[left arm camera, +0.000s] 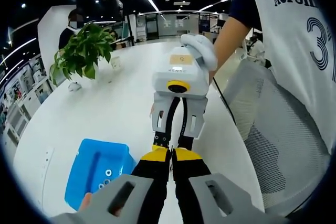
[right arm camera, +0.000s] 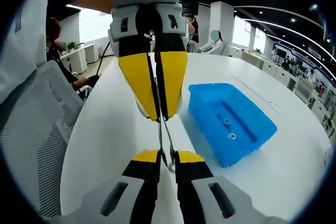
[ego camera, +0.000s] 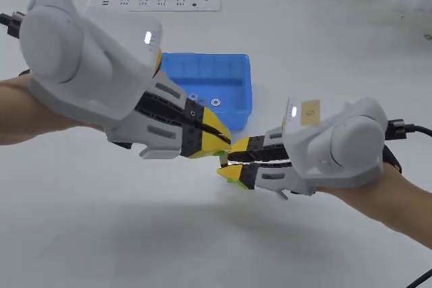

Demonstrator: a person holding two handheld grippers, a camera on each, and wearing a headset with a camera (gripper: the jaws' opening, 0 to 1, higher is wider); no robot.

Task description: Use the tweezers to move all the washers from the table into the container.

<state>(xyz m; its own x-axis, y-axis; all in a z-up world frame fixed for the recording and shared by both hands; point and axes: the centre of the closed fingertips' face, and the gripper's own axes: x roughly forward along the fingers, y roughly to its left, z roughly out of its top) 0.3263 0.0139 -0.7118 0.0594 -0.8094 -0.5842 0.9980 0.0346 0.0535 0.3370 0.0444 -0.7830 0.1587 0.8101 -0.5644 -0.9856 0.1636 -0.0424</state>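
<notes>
A pair of thin metal tweezers [right arm camera: 164, 140] is held in the air between my two grippers, which point tip to tip. In the right gripper view the left gripper's yellow jaws pinch the tweezers' upper end. The right gripper [right arm camera: 167, 160] is closed on the lower end, where the two legs spread. In the head view the left gripper [ego camera: 223, 141] and right gripper [ego camera: 229, 165] meet just in front of the blue container [ego camera: 236, 65]. A few washers [ego camera: 215, 102] lie on the container's floor. In the left gripper view the left gripper [left arm camera: 172, 156] is closed.
A white power strip [ego camera: 154, 3] lies behind the container. A potted plant [left arm camera: 84, 51] stands at the table's far side. A mesh office chair [left arm camera: 273, 129] and a person in a numbered jersey are beside the table. The white tabletop [ego camera: 135, 234] spreads below the grippers.
</notes>
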